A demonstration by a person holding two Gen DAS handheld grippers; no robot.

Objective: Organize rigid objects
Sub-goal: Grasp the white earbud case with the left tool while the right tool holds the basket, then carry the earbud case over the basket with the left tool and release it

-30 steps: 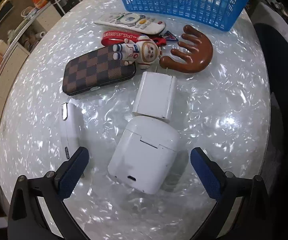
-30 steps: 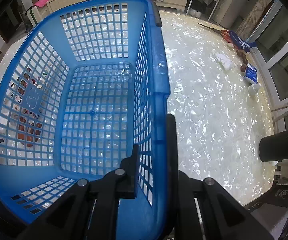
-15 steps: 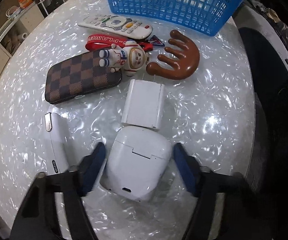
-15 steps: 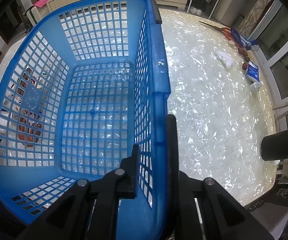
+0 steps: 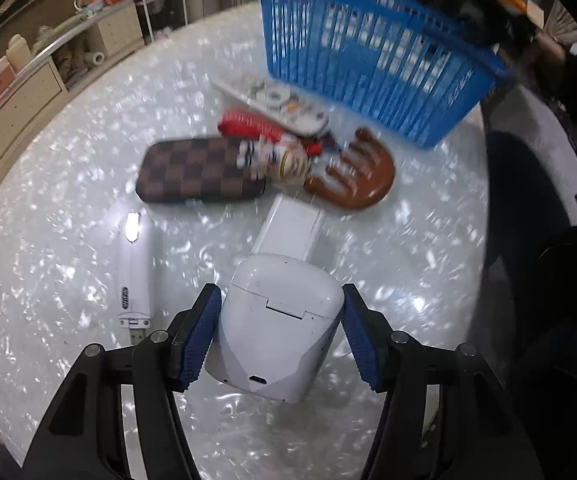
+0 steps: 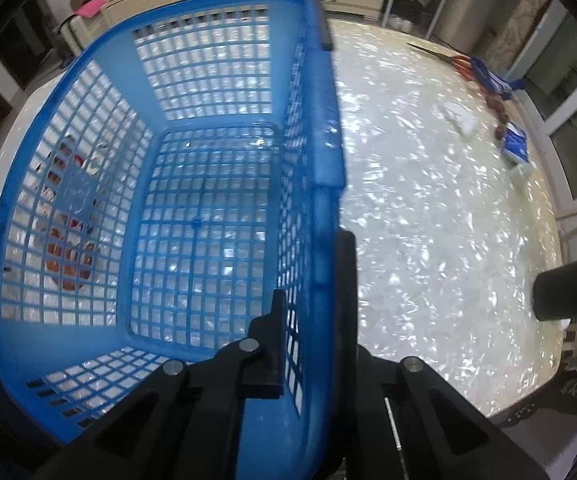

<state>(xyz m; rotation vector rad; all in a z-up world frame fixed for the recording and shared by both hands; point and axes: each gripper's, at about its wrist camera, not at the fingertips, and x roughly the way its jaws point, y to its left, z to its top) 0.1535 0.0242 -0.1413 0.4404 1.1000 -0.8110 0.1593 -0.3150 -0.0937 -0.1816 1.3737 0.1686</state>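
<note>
My left gripper point(image 5: 280, 336) is shut on a white earbud case point(image 5: 278, 320), its blue pads against both sides, and holds it just above the table. Beyond it lie a white charger block point(image 5: 292, 228), a brown wooden comb point(image 5: 356, 178), an astronaut figurine point(image 5: 280, 158), a checkered brown case point(image 5: 200, 170), a red lanyard point(image 5: 248, 126), a remote point(image 5: 280, 104) and a white USB stick point(image 5: 134, 276). My right gripper point(image 6: 312, 312) is shut on the right wall of the empty blue basket point(image 6: 324, 152), which looks tilted in the left wrist view point(image 5: 372, 56).
The round pearly table point(image 6: 440, 216) carries scissors point(image 6: 456, 60), small brown items and a blue packet point(image 6: 516, 144) at its far right edge. A dark cylinder point(image 6: 568, 292) juts in at the right. Shelves and cabinets stand behind.
My left gripper closed around the earbud case and has lifted it toward the camera. The basket has tipped and shifted in my right gripper.
</note>
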